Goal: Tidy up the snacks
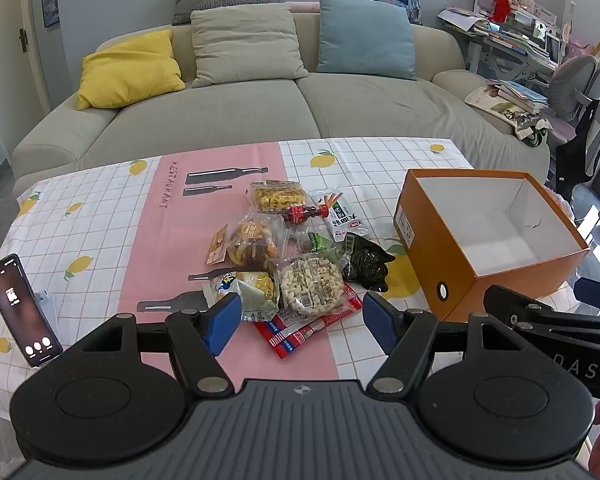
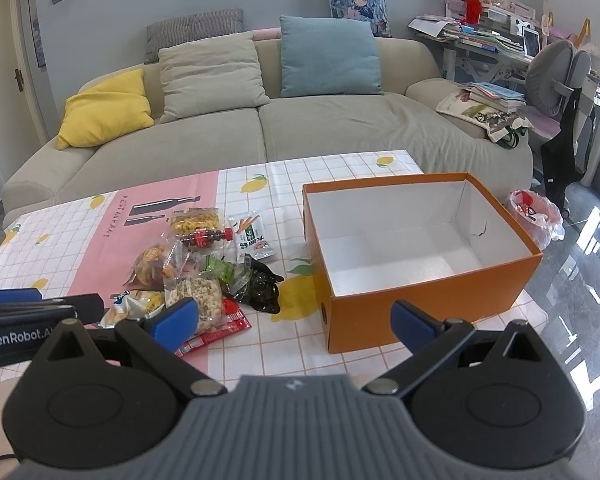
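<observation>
Left wrist view has the phone [image 1: 22, 312] propped near the table's left edge, then the left gripper [image 1: 298, 322] hanging wide open and empty over the near side of the snack pile [image 1: 288, 256] mid-table. Looks like the very start: nothing's in the orange box [image 2: 416, 248] at the right edge yet. The right gripper [image 2: 296, 320] is spread wide too, holding nothing, in front of the box. Next move probably needs one packet picked out; they overlap, so the rice cake [image 1: 311, 285] on top seems easiest. The small bottle [image 1: 304, 214] could roll.
</observation>
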`<state>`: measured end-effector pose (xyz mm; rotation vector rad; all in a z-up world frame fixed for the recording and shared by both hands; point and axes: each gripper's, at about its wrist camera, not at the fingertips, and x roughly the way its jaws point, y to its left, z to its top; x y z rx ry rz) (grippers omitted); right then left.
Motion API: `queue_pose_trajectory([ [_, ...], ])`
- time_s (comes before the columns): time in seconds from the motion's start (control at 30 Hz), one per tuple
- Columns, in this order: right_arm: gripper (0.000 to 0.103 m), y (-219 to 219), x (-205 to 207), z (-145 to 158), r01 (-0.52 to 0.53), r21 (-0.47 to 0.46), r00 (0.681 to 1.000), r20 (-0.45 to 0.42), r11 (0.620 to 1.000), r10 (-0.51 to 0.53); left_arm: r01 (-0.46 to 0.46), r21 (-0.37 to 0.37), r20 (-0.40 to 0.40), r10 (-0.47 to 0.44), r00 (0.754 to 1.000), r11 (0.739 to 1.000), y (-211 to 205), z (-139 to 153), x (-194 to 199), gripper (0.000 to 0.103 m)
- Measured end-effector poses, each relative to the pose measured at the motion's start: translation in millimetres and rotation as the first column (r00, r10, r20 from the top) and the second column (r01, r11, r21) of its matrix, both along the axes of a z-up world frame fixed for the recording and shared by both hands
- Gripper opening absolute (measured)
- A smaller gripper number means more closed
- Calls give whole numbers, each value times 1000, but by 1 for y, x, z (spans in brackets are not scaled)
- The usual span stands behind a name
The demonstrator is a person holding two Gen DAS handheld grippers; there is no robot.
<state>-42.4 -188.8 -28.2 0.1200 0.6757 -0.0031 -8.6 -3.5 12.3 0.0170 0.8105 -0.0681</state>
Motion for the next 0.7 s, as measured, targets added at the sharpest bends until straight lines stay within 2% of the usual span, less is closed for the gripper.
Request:
queue_pose_trajectory([
  [0.4,100,-1,1,-4,-2,3,1000,-3,1000,2,6,2,-6,-6,1000,1000,-1,2,-1,82],
  [0.57,99,-1,4,-5,-23,8,1000,12,1000,23,58,-14,-57,-59,997,998,3,1,7,81],
  [0.63,95,-2,9,-6,-48,32,999,26,998,47,84,-30,-87,-87,992,996,8,-1,15,80],
  [0.7,86,0,16,-9,-77,43,997,24,996,76,102,-16,-112,-103,988,995,12,-3,24,79],
])
